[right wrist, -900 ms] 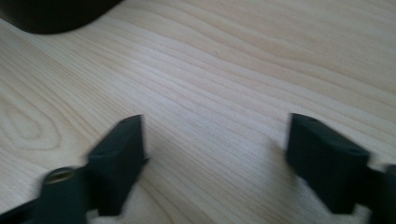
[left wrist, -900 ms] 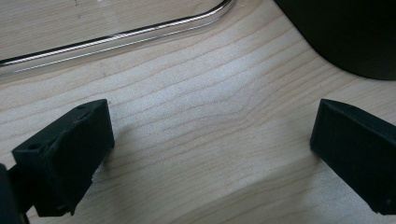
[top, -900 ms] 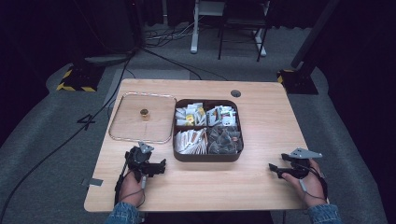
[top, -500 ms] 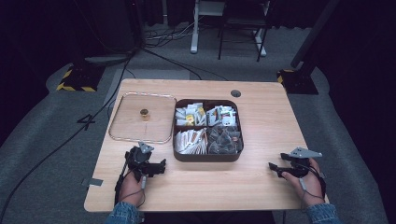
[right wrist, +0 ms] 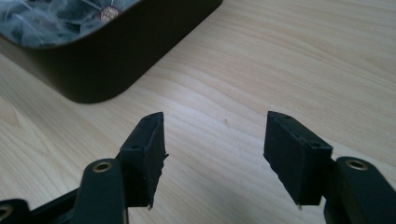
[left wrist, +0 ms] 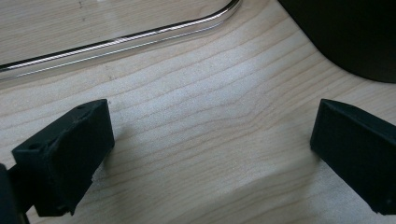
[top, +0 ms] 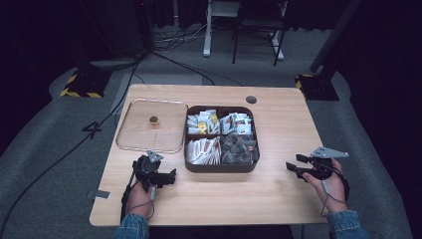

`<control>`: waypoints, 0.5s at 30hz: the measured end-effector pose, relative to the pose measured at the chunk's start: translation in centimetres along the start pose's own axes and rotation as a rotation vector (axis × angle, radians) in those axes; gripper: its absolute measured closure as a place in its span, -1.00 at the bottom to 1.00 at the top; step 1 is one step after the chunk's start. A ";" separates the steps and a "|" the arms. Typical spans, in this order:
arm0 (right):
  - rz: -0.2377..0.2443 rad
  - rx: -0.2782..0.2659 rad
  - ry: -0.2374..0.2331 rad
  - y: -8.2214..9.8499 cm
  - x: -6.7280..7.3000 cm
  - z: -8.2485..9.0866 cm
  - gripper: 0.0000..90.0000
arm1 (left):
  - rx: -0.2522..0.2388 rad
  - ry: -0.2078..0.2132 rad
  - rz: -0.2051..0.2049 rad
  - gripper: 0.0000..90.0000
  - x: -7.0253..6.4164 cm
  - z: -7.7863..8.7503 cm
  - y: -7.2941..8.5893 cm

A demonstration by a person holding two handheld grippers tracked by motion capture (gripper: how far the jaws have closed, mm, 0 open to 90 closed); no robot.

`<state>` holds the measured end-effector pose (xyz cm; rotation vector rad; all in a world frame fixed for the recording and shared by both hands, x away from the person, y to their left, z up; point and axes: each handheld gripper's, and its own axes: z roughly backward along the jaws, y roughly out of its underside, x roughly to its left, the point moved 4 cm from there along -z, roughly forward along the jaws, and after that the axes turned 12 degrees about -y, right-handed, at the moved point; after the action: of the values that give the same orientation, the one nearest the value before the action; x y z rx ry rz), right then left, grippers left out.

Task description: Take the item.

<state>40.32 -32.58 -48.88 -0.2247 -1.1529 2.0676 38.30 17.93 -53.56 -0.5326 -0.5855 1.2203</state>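
High view, box: the dark box [top: 221, 165] sits mid-table with four compartments of tea packets [top: 202, 151], its top uncovered, so the contents lie within reach of either of my hands.
High view, lid: the clear lid [top: 134, 137] lies flat on the table [top: 278, 194] just left of the box, knob [top: 154, 121] up; I judge it was parked there to keep it clear of the box, yet close for putting back.
High view, left gripper: my left gripper [top: 170, 177] rests low on the wood below the lid's near edge, jaws toward the box's near left corner, nothing in it.
High view, right gripper: my right gripper [top: 293, 165] rests well to the right of the box, pointing left at it, apart from it and empty.
Left gripper view, fingers: my two pads [left wrist: 70, 154] stand wide apart over bare wood, gripping nothing.
Left gripper view, surroundings: the lid's rounded rim [left wrist: 140, 39] runs across the top and the box's dark corner [left wrist: 355, 37] fills the upper right, so this hand sits between the two, placed to go for either.
Right gripper view, fingers: my pads [right wrist: 144, 149] are parted, partly open, with only table grain between them.
Right gripper view, box: its near corner [right wrist: 102, 70] lies ahead to the left, mesh sachets [right wrist: 56, 21] showing over the wall; I judge this hand is waiting at rest, aimed at that compartment.
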 end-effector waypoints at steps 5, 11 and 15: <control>-0.032 -0.035 0.009 -1.6 -0.4 -0.1 -0.25 | 0.000 -0.002 0.003 -1.00 0.0 0.0 0.0; 0.007 -0.085 -0.031 -4.7 -0.2 -0.4 0.00 | -0.002 -0.005 0.002 -1.00 0.0 0.0 0.0; 0.019 -0.069 -0.041 -6.5 0.0 -0.6 0.02 | -0.002 -0.004 0.002 -1.00 0.0 0.0 0.0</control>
<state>44.01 -30.10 -44.13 -0.2288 -1.2527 2.0595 38.27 17.93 -53.56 -0.5324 -0.5900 1.2236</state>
